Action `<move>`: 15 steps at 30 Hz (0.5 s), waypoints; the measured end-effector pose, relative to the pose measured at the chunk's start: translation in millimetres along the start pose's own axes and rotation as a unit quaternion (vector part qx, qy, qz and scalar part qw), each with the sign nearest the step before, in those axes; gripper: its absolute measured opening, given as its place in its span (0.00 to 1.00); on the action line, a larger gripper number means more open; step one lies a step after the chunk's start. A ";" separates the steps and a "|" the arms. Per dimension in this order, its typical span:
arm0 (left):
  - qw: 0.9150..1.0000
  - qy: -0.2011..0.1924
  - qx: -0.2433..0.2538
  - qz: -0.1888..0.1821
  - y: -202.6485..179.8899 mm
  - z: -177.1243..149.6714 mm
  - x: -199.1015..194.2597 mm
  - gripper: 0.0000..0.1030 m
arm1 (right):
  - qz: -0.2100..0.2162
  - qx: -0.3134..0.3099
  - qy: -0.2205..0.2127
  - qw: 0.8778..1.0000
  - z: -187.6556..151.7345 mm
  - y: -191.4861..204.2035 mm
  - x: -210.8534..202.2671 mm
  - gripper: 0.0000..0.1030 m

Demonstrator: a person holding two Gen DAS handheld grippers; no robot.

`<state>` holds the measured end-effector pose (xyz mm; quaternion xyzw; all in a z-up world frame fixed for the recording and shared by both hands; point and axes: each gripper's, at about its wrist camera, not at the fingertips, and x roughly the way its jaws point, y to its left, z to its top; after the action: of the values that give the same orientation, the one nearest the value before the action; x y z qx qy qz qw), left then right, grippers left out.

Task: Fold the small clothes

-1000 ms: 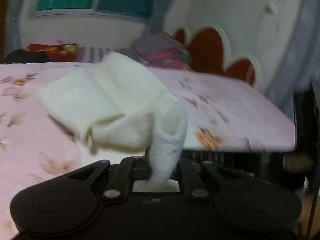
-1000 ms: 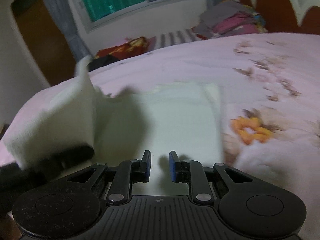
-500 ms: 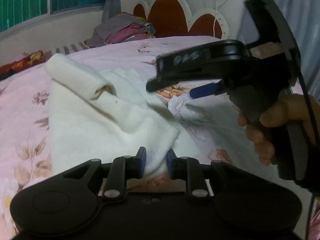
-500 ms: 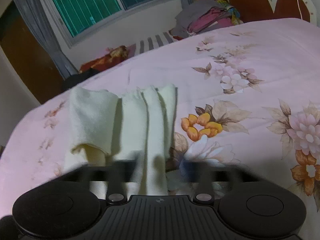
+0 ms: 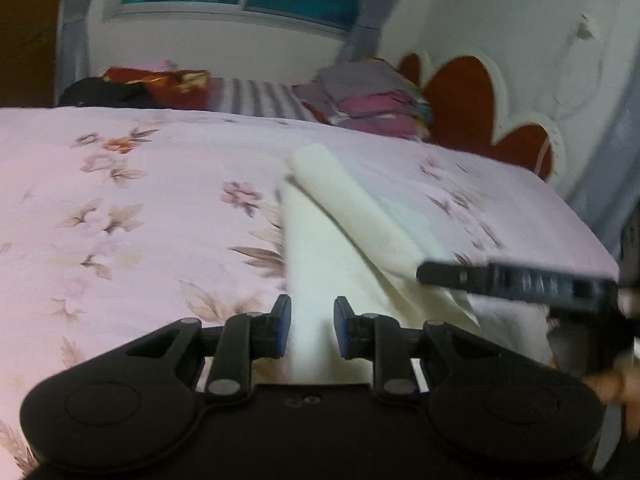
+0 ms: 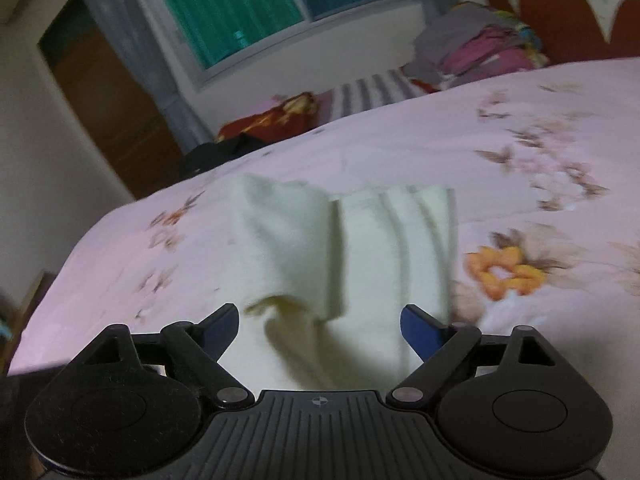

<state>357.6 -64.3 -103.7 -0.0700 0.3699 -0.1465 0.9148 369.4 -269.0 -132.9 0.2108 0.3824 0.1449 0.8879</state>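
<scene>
bed (image 5: 120,216): pink floral sheet, fills both views
left gripper (image 5: 308,330): low in left wrist view, jaws narrow with a small gap, nothing pinched; cream cloth seen through the gap, lying on the bed beyond
cream garment (image 5: 340,220): lies on the bed ahead of both grippers, partly folded; one flap rolled over on top, running diagonally in left wrist view; in right wrist view (image 6: 348,248) folded flap on its left half, ribbed layers on right
right gripper (image 6: 320,320): jaws wide, nothing between the pads, garment lies below and ahead; also seen from the side at right of left wrist view (image 5: 516,280), blurred, just above garment's near edge
hand (image 5: 612,388): at far right edge, blurred
clothes pile (image 6: 480,48): stacked at far side of bed, by headboard (image 5: 472,96)
window (image 6: 240,4): behind bed
</scene>
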 end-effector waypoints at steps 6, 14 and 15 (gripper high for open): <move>1.000 -0.001 -0.012 -0.002 4.5 6.8 5.6 0.22 | -0.005 -0.067 -0.004 0.998 1.8 32.6 27.1 0.85; 1.000 0.004 -0.020 -0.012 12.7 12.3 22.3 0.22 | -0.028 -0.023 0.012 0.999 13.6 10.9 53.4 0.29; 1.000 0.004 -0.020 -0.014 12.5 13.3 24.9 0.22 | -0.029 -0.006 0.008 1.000 15.3 1.8 48.9 0.19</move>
<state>386.5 -60.2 -113.5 -0.0935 0.3756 -0.1524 0.9094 413.1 -251.0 -152.8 0.1928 0.3948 0.1231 0.8898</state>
